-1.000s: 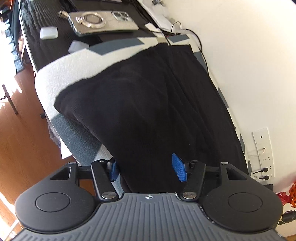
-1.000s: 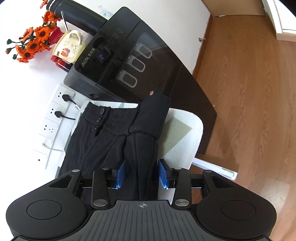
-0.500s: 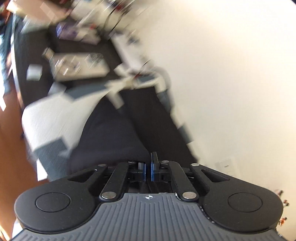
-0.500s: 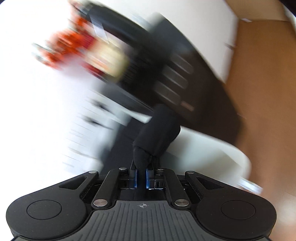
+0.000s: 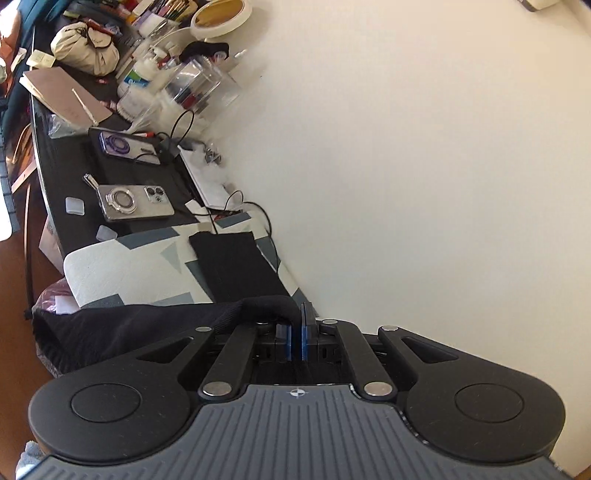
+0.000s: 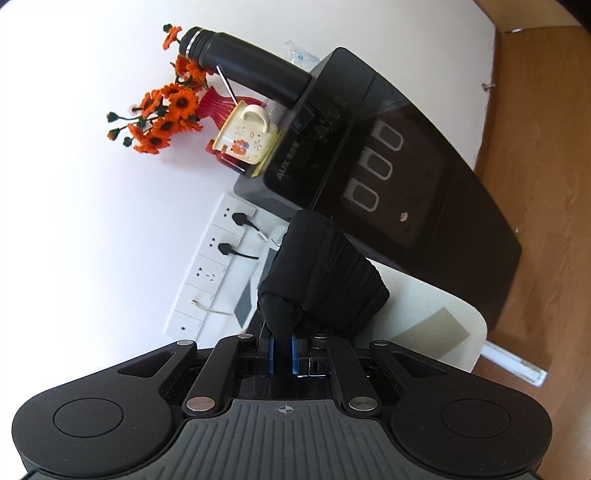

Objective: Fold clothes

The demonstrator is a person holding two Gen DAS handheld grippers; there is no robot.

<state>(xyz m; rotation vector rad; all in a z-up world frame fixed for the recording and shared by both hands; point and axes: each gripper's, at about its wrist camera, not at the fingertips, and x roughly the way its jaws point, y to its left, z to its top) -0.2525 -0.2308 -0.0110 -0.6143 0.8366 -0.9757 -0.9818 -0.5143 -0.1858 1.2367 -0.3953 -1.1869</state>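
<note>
Through your left wrist camera no writing can be read. Your left gripper (image 5: pixel 295 341) is clenched on a thick rolled edge of the black garment (image 5: pixel 140 328), which arches over the blue pads (image 5: pixel 288 342) and trails off to the left, hanging past the near end of the table. Ahead lies a white cover with grey patches (image 5: pixel 122 269), and a flat black part of the cloth (image 5: pixel 236 267) rests on it close to the white wall (image 5: pixel 424 166). Beyond that the dark table (image 5: pixel 74 218) carries a silver phone (image 5: pixel 135 203) lying back up, a second phone in a purple-ringed case (image 5: pixel 127 147), cables, a clear box, a beige pouch (image 5: pixel 86 48) and a round mirror (image 5: pixel 221 14). Wooden floor shows at the far left.

Through your right wrist camera you can read "AUX" on the front of the black appliance (image 6: pixel 388 177) that stands against the wall; three rounded outlines mark its glossy panel. Your right gripper (image 6: pixel 283 354) is pinched tight on a bunched wad of the same black garment (image 6: pixel 325 280), which bulges up in front of the appliance and hides its lower edge. On top of the appliance sit a cream mug with a flower print (image 6: pixel 247 136), orange flowers (image 6: pixel 162 114) in a red vase and a black flask (image 6: pixel 243 62). A strip of wall sockets (image 6: pixel 214 258) with two black plugs runs down the left, and the white cover (image 6: pixel 436 325) shows at right over brown wooden floor (image 6: pixel 546 147)
</note>
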